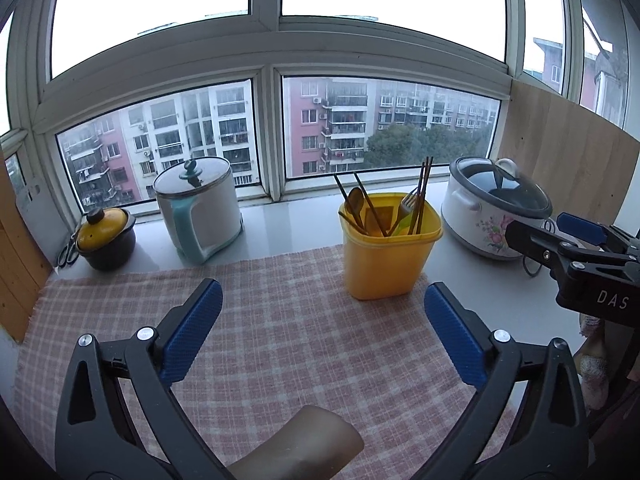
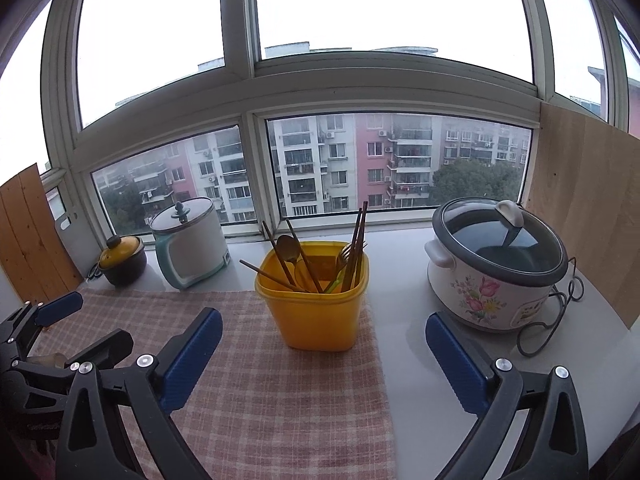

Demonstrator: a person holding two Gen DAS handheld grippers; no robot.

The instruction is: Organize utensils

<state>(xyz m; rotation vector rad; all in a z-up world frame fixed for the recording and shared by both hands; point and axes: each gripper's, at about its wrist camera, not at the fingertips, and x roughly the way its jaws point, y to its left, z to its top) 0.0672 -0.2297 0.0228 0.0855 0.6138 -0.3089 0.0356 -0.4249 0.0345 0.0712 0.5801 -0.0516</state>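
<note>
A yellow plastic bin (image 1: 390, 256) (image 2: 316, 304) stands on a pink checked cloth (image 1: 260, 320) (image 2: 272, 392) by the window. It holds several chopsticks (image 1: 424, 196) (image 2: 358, 240), a brass spoon (image 1: 355, 200) (image 2: 289, 249) and a fork (image 1: 407, 205) (image 2: 347, 256), all standing upright or leaning. My left gripper (image 1: 323, 300) is open and empty, low over the cloth, short of the bin. My right gripper (image 2: 324, 330) is open and empty, just in front of the bin; it also shows in the left wrist view (image 1: 576, 240) at the right edge.
A white kettle with a teal handle (image 1: 200, 208) (image 2: 188, 248) and a small yellow-lidded black pot (image 1: 105, 238) (image 2: 122, 260) stand at the back left. A floral rice cooker (image 1: 496, 208) (image 2: 496, 268) with its cord (image 2: 548, 320) stands at the right. Wooden boards flank both sides.
</note>
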